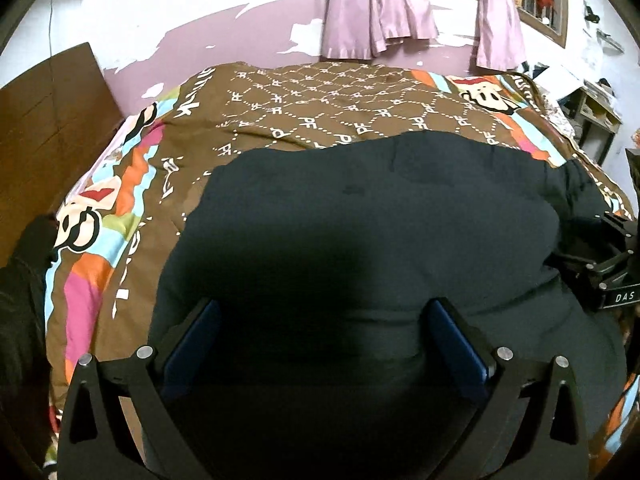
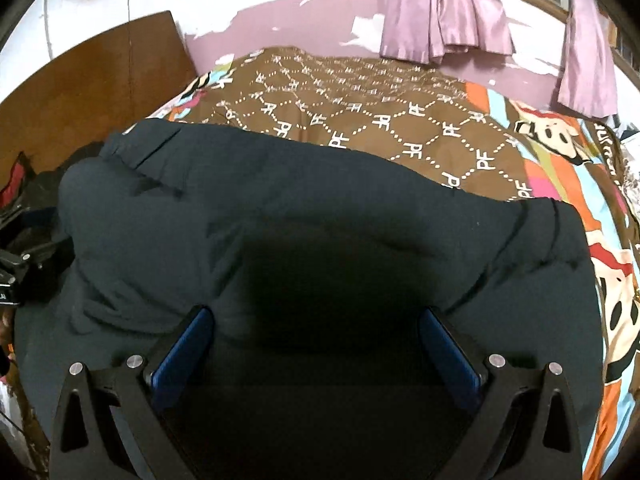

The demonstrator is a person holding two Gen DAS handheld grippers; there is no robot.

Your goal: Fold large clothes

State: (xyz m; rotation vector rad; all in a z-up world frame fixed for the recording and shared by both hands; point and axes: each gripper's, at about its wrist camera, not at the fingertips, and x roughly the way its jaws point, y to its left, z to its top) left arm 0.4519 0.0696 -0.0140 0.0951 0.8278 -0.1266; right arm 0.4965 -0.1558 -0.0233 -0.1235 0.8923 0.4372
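Left wrist view: my left gripper (image 1: 320,344) stood with its jaws wide apart, blue pads (image 1: 192,352) facing each other across bare dark cloth, nothing pinched between them. The dark garment (image 1: 380,220) lay directly beneath and ahead of the fingers, spread as a broad, puffy sheet over the patterned bedspread (image 1: 320,112). Whether the pads touched the cloth or hovered just above it, I could not tell; my own shadow hid the gap. At the right edge my right gripper (image 1: 600,268) sat near the garment's side.

Right wrist view: my right gripper (image 2: 316,340) was likewise open, pads (image 2: 180,356) apart with only cloth under them. The garment (image 2: 320,200) filled the near field here too, its far edge running across the bedspread (image 2: 400,120); a ribbed band showed at the upper left corner and another at the right. The left gripper (image 2: 16,276) showed at the left border.

Judgement: both tools were placed side by side over the near part of the garment, probably so each could take a matching hold for a fold away from me. The cloth looked thick and soft, so a shallow pinch might slip.

Farther off: a wooden board (image 1: 44,120) left of the bed, the peeling pink wall (image 1: 248,44), and mauve curtains (image 1: 376,12) hanging from the window.
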